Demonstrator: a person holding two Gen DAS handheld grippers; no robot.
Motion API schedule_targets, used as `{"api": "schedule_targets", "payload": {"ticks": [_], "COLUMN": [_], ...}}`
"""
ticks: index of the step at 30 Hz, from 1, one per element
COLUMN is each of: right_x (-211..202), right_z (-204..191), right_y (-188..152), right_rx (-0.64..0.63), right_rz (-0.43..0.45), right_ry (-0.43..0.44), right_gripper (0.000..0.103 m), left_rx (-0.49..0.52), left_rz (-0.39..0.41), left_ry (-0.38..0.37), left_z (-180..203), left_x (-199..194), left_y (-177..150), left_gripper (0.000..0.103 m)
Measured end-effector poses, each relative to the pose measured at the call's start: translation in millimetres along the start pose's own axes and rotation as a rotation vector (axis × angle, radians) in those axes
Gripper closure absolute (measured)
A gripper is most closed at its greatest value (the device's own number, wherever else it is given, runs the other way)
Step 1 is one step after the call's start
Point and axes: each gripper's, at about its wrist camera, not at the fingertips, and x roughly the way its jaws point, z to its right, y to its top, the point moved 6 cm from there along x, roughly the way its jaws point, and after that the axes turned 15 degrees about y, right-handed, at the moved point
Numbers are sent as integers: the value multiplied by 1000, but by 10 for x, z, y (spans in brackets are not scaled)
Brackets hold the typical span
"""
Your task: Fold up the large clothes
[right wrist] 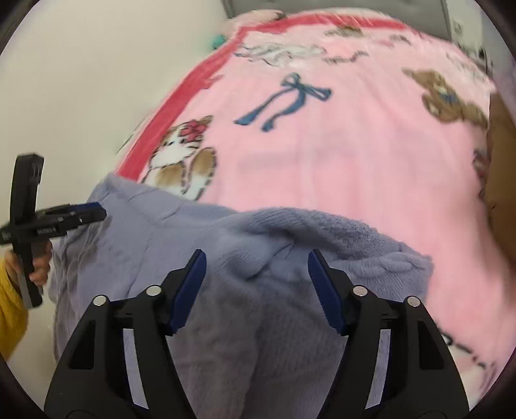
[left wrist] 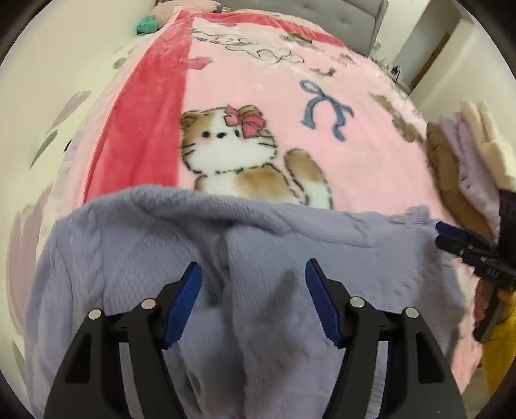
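My left claw point(left wrist: 253, 274) stands wide, its blue pads point(left wrist: 180, 309) apart with nothing pinched between them. It points down at the lavender knit sweater point(left wrist: 258, 258), which fills the space beneath and between the fingers without either pad pressing on it. My right claw point(right wrist: 256, 262) is spread just as wide over the same sweater point(right wrist: 258, 290), empty as well; the knit bunches into soft ridges just past its fingertips.

The sweater lies across the near part of the bed, on a pink fleece blanket point(left wrist: 274, 106). Its far edge is rolled into a thick fold running side to side, and a cable pattern shows along its left portion in the left wrist view.

From the left wrist view, my right claw point(left wrist: 451, 240) reaches in from the right edge at the sweater's side. From the right wrist view, my left claw point(right wrist: 92, 211) comes in from the left edge, gripped by my hand point(right wrist: 40, 267) with a yellow sleeve point(right wrist: 11, 309) below it.

Beyond the sweater, the blanket shows a cat with a pink bow point(left wrist: 232, 145), a blue ribbon point(left wrist: 325, 106) and a brown bear point(right wrist: 451, 96), with a red border point(left wrist: 145, 112) along its left side. A stack of folded clothes point(left wrist: 467, 161) in brown, lilac and cream sits at the bed's right edge. A grey headboard point(left wrist: 322, 13) stands at the far end.
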Motion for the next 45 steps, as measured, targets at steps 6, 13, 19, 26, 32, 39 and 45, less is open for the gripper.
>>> {"api": "schedule_targets", "payload": {"ticks": [6, 13, 19, 26, 32, 39, 45], "right_x": [263, 264, 72, 416, 577, -32, -68], "right_z": [8, -107, -293, 83, 230, -325, -900], "right_y": [-77, -9, 489, 590, 318, 136, -570], "right_rx": [20, -19, -98, -16, 23, -145, -294], "right_rz": [-56, -8, 52, -18, -57, 115, 82], "right_ry": [53, 65, 24, -73, -101, -105, -68], "right_gripper": [55, 88, 90, 91, 90, 50, 51], "left_rx": [74, 15, 12, 75, 94, 3, 11], "left_rz": [-41, -29, 33, -61, -26, 156, 155], "left_ry": [20, 2, 56, 143, 171, 214, 114], "left_z": [164, 178, 131, 174, 193, -57, 279], "left_x": [213, 173, 45, 431, 460, -137, -452], "left_y": [-92, -29, 477, 655, 482, 45, -823], "left_gripper": [38, 88, 91, 91, 86, 61, 48]}}
